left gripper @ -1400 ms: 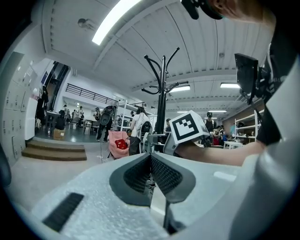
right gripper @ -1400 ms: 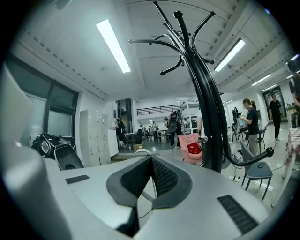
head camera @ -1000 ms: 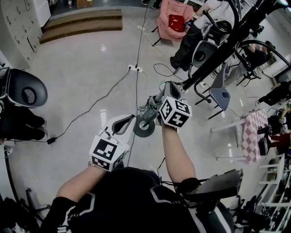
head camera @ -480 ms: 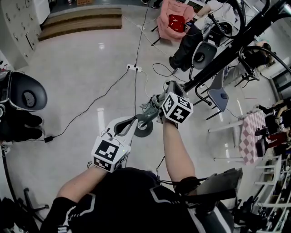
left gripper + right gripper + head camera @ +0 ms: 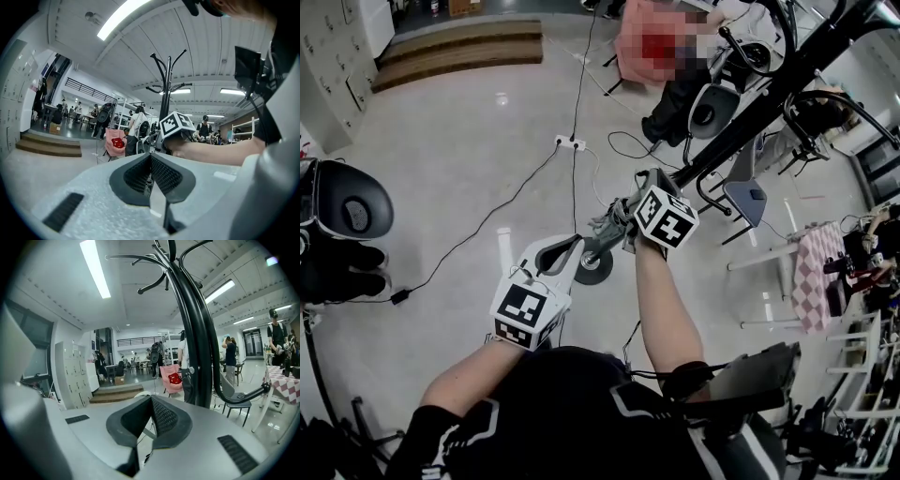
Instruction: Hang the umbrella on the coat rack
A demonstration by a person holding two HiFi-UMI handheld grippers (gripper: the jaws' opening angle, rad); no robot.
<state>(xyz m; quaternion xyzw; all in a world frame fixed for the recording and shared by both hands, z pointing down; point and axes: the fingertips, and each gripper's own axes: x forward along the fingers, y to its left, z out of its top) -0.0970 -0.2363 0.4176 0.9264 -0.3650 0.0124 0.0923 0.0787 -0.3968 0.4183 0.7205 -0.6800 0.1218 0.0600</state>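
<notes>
A grey folded umbrella (image 5: 605, 225) hangs bunched between my two grippers, just above the coat rack's round base (image 5: 596, 270). My right gripper (image 5: 626, 214) is shut at the umbrella's upper end; in the right gripper view its pads (image 5: 159, 417) meet, with a pale loop showing past them. My left gripper (image 5: 574, 246) is shut too, with a thin pale strip of the umbrella caught between its pads (image 5: 161, 176). The black coat rack (image 5: 197, 343) stands close on the right, its curved hooks overhead. It rises behind my right hand in the left gripper view (image 5: 162, 93).
Cables and a power strip (image 5: 570, 142) lie on the floor ahead. A grey chair (image 5: 748, 197) and a checked tablecloth (image 5: 820, 277) are at the right, a black round chair (image 5: 347, 197) at the left, wooden steps (image 5: 459, 47) at the back. People stand beyond the rack.
My right gripper has edged a little toward the rack's pole and dipped slightly with the umbrella. The left gripper has stayed where it was, still shut.
</notes>
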